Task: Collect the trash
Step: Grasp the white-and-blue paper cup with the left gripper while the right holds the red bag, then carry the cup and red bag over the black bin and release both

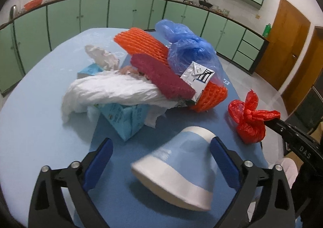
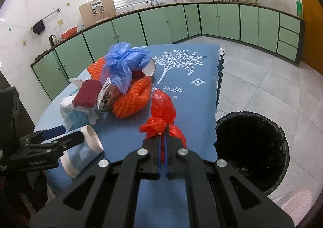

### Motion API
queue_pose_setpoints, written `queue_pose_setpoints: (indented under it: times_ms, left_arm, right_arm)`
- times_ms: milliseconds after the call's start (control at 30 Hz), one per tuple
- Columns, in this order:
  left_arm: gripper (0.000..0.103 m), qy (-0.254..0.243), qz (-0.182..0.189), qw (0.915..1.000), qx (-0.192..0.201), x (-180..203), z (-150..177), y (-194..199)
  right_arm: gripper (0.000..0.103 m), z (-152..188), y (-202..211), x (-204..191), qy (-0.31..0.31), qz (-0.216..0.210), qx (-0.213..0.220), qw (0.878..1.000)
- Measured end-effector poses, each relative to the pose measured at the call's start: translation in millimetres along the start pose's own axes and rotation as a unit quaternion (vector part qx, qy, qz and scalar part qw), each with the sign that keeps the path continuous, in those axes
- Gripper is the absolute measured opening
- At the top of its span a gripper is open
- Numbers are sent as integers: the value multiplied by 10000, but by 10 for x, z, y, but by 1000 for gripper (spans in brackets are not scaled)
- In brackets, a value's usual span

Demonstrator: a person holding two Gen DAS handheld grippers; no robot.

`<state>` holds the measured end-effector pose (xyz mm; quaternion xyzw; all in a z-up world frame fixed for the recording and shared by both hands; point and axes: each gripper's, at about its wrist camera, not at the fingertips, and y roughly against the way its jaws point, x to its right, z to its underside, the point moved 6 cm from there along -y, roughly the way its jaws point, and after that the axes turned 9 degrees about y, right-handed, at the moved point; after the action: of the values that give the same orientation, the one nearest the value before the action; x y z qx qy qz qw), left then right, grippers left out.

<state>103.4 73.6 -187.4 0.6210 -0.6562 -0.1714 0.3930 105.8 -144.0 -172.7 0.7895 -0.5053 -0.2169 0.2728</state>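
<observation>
Left claw (image 1: 161,153) gapes wide around a tipped paper cup (image 1: 177,171). Right claw (image 2: 163,139), closed, pinches a red bag (image 2: 161,110) near the table (image 2: 193,110) edge, bin (image 2: 252,153) below.

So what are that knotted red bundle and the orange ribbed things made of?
The red bundle looks like thin glossy plastic film: translucent, crinkled, tied in a knot, with the right gripper shut on it. The orange ribbed pieces look like matte foam netting, probably fruit sleeves, judging by the soft open mesh.
</observation>
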Motion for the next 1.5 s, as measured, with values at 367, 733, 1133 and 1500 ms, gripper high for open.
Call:
queue_pose_setpoints:
  times_ms: [367, 733, 1133, 1500]
  left_arm:
    - [91, 60, 593, 9970, -495, 155, 151, -193]
    - [46, -9, 1004, 9923, -724, 372, 232, -203]
    - [46, -357, 1003, 9940, -239, 715, -114, -70]
    - [46, -935, 1295, 9871, 134, 1592, -459, -306]
  right_arm:
    - [3, 4, -5, 57, -70, 66, 1, 10000]
    - [3, 20, -3, 105, -105, 62, 11, 9999]
    - [1, -78, 165, 285, -210, 140, 245, 9994]
    - [1, -170, 476, 1099, -567, 876, 529, 9931]
